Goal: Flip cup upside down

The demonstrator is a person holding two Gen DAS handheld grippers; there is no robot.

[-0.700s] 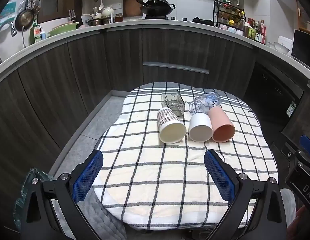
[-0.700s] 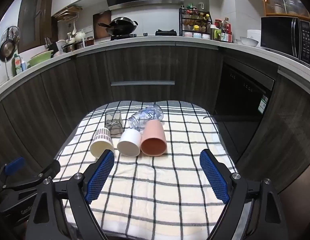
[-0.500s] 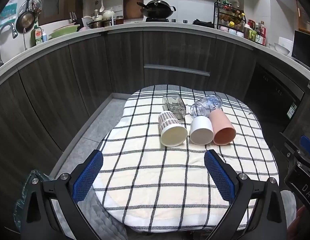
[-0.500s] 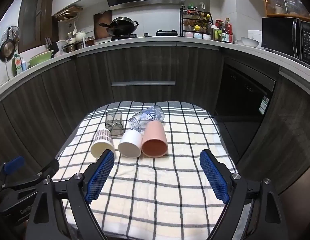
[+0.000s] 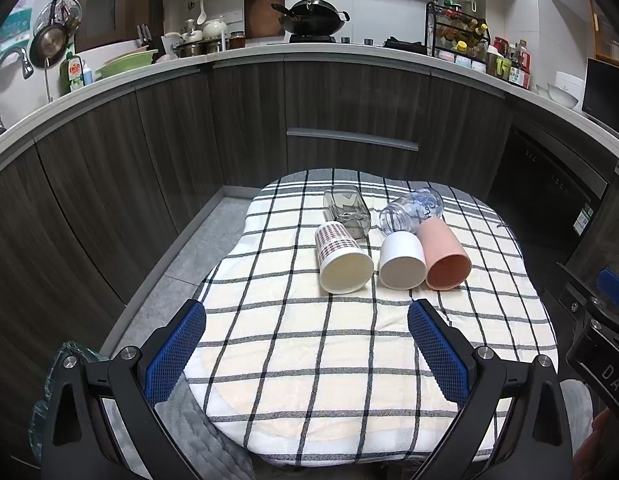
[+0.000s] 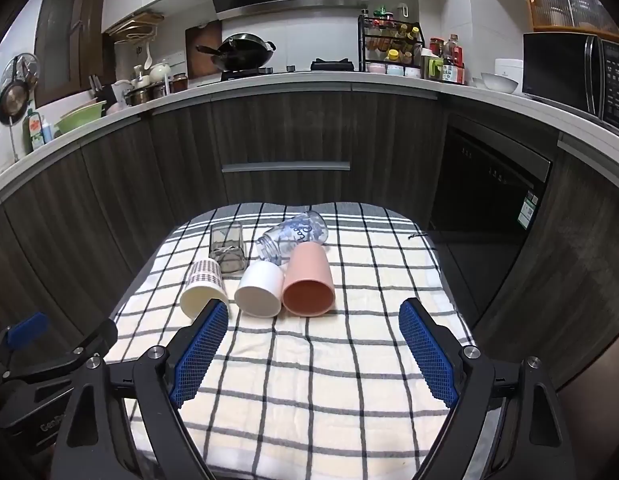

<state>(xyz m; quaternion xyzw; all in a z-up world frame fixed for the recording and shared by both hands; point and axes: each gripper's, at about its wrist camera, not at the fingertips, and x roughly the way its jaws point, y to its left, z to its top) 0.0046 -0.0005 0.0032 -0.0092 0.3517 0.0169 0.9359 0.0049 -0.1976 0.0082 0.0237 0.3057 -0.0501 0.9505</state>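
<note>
Several cups lie on their sides on a checked cloth (image 5: 309, 340): a plaid-patterned cup (image 5: 341, 256) (image 6: 203, 290), a white cup (image 5: 401, 260) (image 6: 259, 290), a pink cup (image 5: 445, 258) (image 6: 309, 282). Behind them lie a smoky glass tumbler (image 5: 347, 210) (image 6: 226, 248) and a clear printed glass bottle (image 5: 411, 212) (image 6: 295, 236). My left gripper (image 5: 305, 336) is open and empty, short of the cups. My right gripper (image 6: 313, 336) is open and empty, just before the cups; its left pad (image 6: 201, 348) overlaps the plaid cup's rim in view.
The cloth covers a small table (image 6: 429, 240) facing dark wood cabinets (image 5: 349, 120) under a counter with a wok (image 5: 309, 16). A grey mat (image 5: 213, 452) hangs at the table's near left. The other gripper shows at each view's edge (image 5: 597, 320) (image 6: 41, 368).
Both grippers have drawn back and risen slightly; the cups sit a little farther up in both views. Jaws stay open. The cups have not moved.
</note>
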